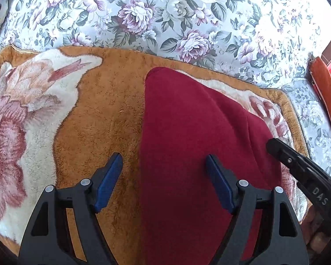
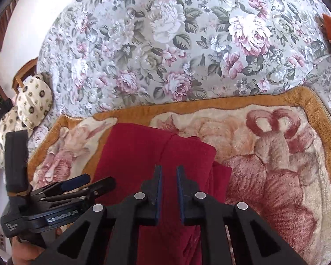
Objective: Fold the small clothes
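- Left wrist view shows us the red garment (image 1: pixel 198 143) lying on the plush blanket (image 1: pixel 99 110), over the flowered bedspread (image 1: pixel 165 11); it looks already partly folded.
- Our left gripper (image 1: pixel 163 176) has its jaws wide apart, straddling the garment's left edge, holding nothing.
- Our right gripper (image 2: pixel 168 190) has jaws nearly together with a narrow gap, nothing between them.
- We judge the next fold goes best if both grippers pinch edges evenly and lay the layers square.
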The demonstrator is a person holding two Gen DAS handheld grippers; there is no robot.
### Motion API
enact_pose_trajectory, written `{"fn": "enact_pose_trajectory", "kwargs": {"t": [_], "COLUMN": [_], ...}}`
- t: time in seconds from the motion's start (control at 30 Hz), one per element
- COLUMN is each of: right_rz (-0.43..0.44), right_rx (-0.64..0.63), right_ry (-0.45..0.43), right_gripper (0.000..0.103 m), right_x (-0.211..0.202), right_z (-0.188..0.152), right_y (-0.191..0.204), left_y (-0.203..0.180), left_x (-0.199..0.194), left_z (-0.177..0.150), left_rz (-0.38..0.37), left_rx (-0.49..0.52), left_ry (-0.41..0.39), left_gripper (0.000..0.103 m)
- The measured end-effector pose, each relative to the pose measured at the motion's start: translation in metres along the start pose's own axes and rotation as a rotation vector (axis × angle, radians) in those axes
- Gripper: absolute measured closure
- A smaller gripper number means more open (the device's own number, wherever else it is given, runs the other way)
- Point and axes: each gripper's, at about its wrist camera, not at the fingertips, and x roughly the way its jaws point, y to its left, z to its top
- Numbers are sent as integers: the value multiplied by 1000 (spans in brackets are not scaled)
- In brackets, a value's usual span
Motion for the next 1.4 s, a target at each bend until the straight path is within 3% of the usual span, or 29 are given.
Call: {"fn": "enact_pose_trajectory", "kwargs": {"t": [0.13, 0.3, 0.43, 0.57, 0.8, 0.9, 1.03, 1.27, 1.4], "right_rz": [14, 42, 73, -2, 32, 3, -32, -40, -52], "right_rx": [51, 16, -78, -120, -69, -47, -54, -34, -38], "right_ry": [47, 39, 23, 65, -25, -76, -123, -169, -187], "right_gripper": [93, 92, 92, 92, 89, 83, 74, 65, 62], "right_x": [33, 2, -44, -37, -77, -94, -108, -124, -129], "right_z": [-1, -2, -33, -76, -74, -72, -74, -73, -75], "right_y": [-23, -12, 14, 15, 14, 18, 28, 34, 39], "left_y": [-3, -2, -5, -10, -16, -17, -24, -23, -25], "left_x": [10, 5, -3, -17, -66, -90, -114, -150, -165], "left_z": [0, -2, -9, -17, -45, -58, -73, -91, -96], "left_rz": [-4, 0, 20, 60, 151, 158, 233, 233, 272], "left_rx": [10, 10, 18, 39, 83, 87, 121, 118, 135], "left_ry": [-3, -19, -41, -86, -187, -240, -291, -360, -398], "left_gripper": [21, 21, 21, 21, 21, 21, 21, 21, 21]}}
